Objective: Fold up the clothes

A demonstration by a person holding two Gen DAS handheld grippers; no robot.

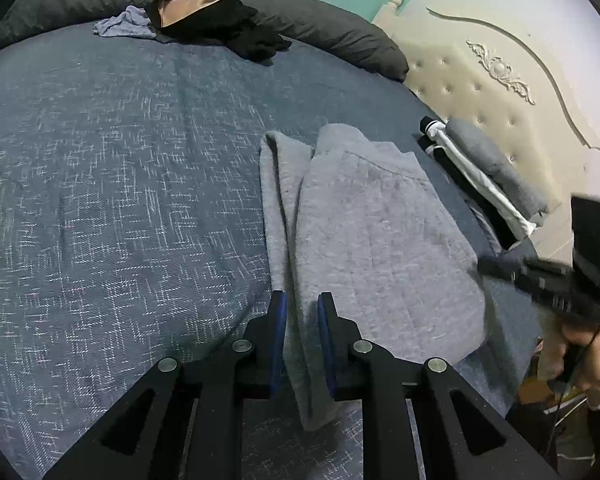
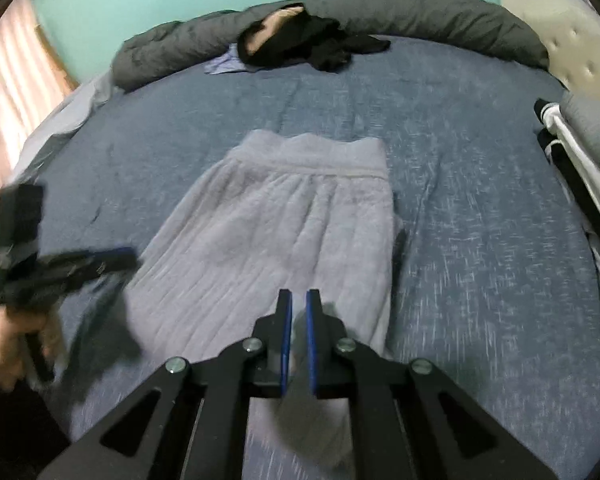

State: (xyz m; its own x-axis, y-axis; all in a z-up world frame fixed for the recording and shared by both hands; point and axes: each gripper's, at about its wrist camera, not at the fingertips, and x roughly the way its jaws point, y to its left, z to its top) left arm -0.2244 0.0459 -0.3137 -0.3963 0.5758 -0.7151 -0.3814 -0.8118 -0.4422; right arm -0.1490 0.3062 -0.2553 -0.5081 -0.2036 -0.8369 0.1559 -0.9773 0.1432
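Midway, we find folded clothes (image 1: 496,176) stacked by the headboard, grey trousers (image 2: 284,224) half-folded, unfolded garments (image 2: 300,40) waiting; left tool (image 1: 302,308) slightly spread over cloth, right tool (image 2: 299,304) pinching the trousers' edge.

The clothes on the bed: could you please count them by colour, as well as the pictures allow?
Grey: 2, the fleece garment being folded, and a folded piece by the headboard.
Black: 1 heap, number of pieces unclear.
Black with white: 1 folded piece.
Pale blue: 1 crumpled piece.
Total: 5 at least.
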